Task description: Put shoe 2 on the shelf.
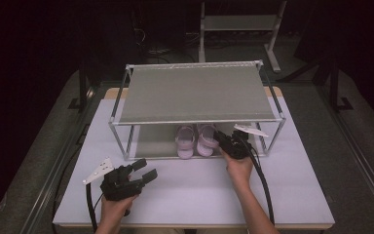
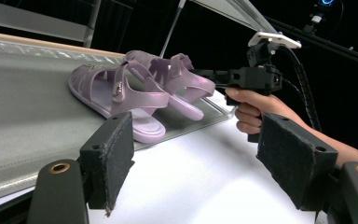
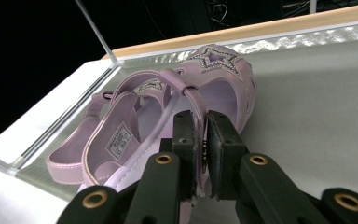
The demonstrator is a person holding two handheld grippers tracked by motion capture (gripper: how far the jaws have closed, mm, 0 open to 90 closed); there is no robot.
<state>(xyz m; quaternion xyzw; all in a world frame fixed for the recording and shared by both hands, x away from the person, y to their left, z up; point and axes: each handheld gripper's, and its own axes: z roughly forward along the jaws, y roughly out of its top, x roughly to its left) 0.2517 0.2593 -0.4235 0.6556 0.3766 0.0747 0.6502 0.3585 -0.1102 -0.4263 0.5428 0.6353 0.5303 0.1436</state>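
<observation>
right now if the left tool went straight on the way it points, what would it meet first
Most likely the nearer pink sandal on the rack's lower shelf. The left tool is open and aimed that way over the bare white table; depth is hard to judge.

A white counter [image 1: 282, 180] carries a two-tier metal shoe rack [image 1: 195, 92]; a pair of lilac sandals [image 1: 195, 140] lies on its lower shelf [image 1: 153, 141].
</observation>
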